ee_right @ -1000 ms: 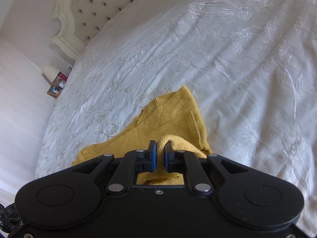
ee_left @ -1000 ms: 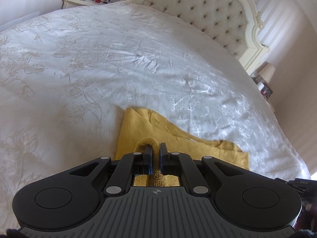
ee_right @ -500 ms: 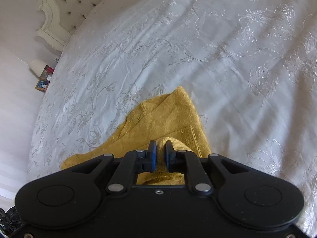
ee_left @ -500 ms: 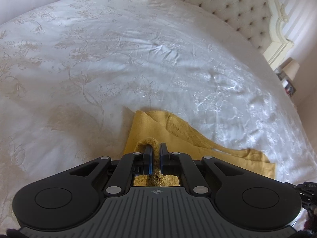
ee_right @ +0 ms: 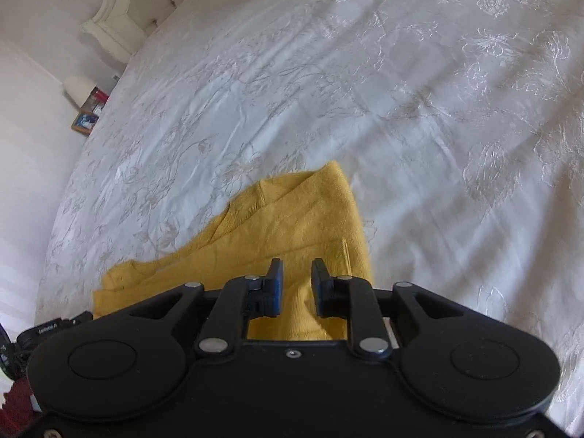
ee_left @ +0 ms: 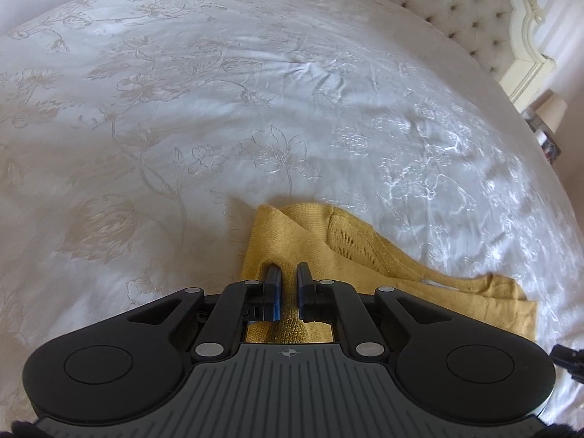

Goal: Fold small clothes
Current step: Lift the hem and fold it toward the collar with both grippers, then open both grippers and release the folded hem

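yellow knit top (ee_left: 328,252) lies folded on the white bed (ee_left: 219,109) | soft, light, floppy; best to pinch a corner or edge | left tool (ee_left: 288,292) still pinching a fold | right tool (ee_right: 296,286) just opened, cloth loose between

Held side by side, both tilted steeply downward and forward.

On the left gripper (ee_left: 289,271): black fingers nearly together, only a narrow slit between the blue pads (ee_left: 277,294), just eased a shade wider, pinching a raised fold of the yellow knit (ee_left: 328,241).

On the right gripper (ee_right: 296,267): fingers clearly parted, just been opening, blue pads (ee_right: 277,288) standing clear on either side, pressing on nothing, with the knit lying loose in the gap and below it.

Hands themselves out of sight behind the black housings.
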A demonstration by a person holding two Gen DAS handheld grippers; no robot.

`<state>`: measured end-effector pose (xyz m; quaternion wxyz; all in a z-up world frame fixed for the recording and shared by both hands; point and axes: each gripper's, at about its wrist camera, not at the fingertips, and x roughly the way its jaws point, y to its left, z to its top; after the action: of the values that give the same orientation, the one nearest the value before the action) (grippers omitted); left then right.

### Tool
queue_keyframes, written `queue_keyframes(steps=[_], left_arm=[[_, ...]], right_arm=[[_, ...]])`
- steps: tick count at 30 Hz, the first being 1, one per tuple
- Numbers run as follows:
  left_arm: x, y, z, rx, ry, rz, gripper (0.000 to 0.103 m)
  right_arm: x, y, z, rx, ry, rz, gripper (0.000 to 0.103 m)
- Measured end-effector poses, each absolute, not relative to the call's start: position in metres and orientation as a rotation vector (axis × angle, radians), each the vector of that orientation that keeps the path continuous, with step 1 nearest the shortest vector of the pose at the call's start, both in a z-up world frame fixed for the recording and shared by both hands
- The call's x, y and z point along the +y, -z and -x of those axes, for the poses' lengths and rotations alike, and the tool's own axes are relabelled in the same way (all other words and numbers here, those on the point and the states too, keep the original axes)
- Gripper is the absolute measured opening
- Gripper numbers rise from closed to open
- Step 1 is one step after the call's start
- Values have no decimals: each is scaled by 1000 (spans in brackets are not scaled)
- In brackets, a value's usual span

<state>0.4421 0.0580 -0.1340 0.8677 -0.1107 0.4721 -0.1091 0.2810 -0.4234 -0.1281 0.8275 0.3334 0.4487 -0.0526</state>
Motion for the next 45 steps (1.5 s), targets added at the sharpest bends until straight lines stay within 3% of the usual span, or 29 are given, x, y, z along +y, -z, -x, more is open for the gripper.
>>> queue_keyframes(steps=[2,5,6,7,8,15,25,27,31,34,38,41,45], left_arm=[[59,135,-440,991,224,246,10],[62,135,-437,994,212,265,10],[63,135,-437,994,210,274,10],[64,134,-437,992,210,279,10],[65,133,-438,990,212,280,10],[64,126,-453,964,220,274,10],[64,136,-473,961,154,264,10],[67,134,-474,956,130,247,10],[64,116,-463,908,151,168,12],[51,100,-440,872,235,63,26],[25,100,-406,876,357,-47,26],[6,110,-385,910,431,-72,26],[-14,126,-372,962,481,-81,26]], right_arm=[[-415,130,-275,970,87,-690,52],[-407,138,-273,1016,70,-682,53],[-405,141,-274,1032,68,-689,46],[-405,143,-277,1038,61,-700,13],[-406,143,-281,1034,59,-711,17],[-432,142,-322,944,132,-781,16],[-440,161,-351,975,162,-735,16],[-443,160,-353,958,188,-723,23],[-447,145,-347,903,236,-676,23],[-436,129,-335,877,193,-596,28],[-403,121,-320,910,77,-501,29],[-375,126,-314,959,1,-442,42],[-347,138,-316,1021,-75,-384,42]])
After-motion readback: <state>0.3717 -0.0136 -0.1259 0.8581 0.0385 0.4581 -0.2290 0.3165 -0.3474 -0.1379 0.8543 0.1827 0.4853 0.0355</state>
